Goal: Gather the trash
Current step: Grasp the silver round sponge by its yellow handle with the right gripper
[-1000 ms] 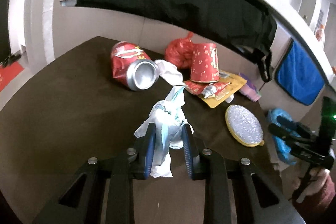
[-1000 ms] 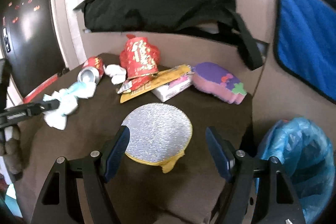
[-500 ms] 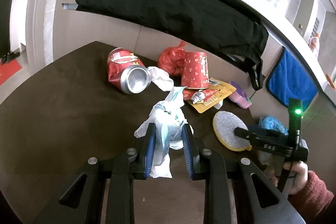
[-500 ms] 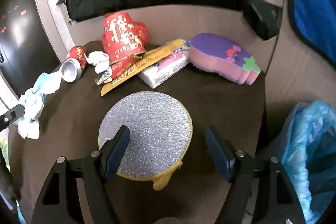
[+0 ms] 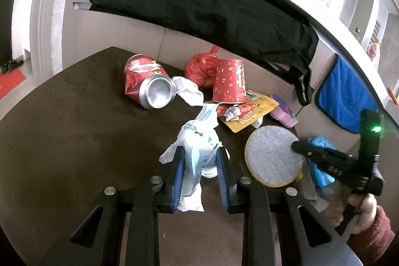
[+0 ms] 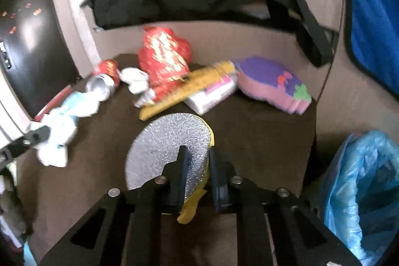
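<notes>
- The left gripper (image 5: 200, 175), low in the centre of the left wrist view, is clamped on a crumpled white and pale-blue plastic bag (image 5: 197, 141); the bag bulges out above the blue pads and hangs below them.
- The right gripper (image 6: 197, 166), low in the centre of the right wrist view, has just been closing, and its jaws now pinch the near edge of a round silver pad with a yellow rim (image 6: 169, 141), which tilts up from the dark counter (image 6: 261, 131).
- In the left wrist view the same pad (image 5: 270, 153) sits at lower right, with the right gripper's tip on its right edge.
- Upper centre of that view: a crushed red can (image 5: 147, 86) on its side, a white tissue (image 5: 188, 90) just beside it, an upturned red paper cup (image 5: 230, 84) and a red bag (image 5: 199, 69) behind.
- A yellow wrapper (image 5: 251, 111) lies just below the cup.
- A blue bin bag (image 6: 361, 191) stands at the right edge of the right wrist view, beside the counter.
</notes>
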Demonstrator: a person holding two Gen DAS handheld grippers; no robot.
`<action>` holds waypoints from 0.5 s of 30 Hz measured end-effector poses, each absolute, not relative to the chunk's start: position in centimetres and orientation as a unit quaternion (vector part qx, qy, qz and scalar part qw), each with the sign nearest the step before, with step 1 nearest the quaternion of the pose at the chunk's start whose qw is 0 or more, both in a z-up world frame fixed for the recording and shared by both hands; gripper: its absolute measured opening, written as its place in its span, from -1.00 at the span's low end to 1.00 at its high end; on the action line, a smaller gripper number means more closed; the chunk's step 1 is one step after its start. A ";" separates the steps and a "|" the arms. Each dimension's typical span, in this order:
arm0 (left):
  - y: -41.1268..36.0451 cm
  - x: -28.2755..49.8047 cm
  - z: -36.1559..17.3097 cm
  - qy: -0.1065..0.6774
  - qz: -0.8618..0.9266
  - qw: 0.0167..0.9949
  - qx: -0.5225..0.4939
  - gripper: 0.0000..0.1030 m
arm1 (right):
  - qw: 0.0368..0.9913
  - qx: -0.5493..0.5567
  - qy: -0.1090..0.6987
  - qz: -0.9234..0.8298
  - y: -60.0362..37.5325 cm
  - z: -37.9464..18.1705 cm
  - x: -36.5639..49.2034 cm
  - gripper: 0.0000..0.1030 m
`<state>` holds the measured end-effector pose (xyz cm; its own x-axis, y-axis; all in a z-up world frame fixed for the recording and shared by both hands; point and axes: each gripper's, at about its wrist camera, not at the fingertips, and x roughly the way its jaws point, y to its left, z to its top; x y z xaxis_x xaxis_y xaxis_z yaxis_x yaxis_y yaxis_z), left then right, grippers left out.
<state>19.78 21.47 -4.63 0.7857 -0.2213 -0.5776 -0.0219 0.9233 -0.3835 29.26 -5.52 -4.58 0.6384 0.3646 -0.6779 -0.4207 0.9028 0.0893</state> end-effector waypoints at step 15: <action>24.1 18.2 -5.2 0.316 -0.030 0.924 -0.213 -0.50 | 0.866 -0.045 0.366 0.337 0.3 -2.9 24.3 -0.62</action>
<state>18.21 24.09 -5.22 0.7984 -0.1908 -0.5711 -0.0786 0.9073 -0.4130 24.29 0.26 -2.89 0.5045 0.5503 -0.6653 -0.6167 0.7690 0.1684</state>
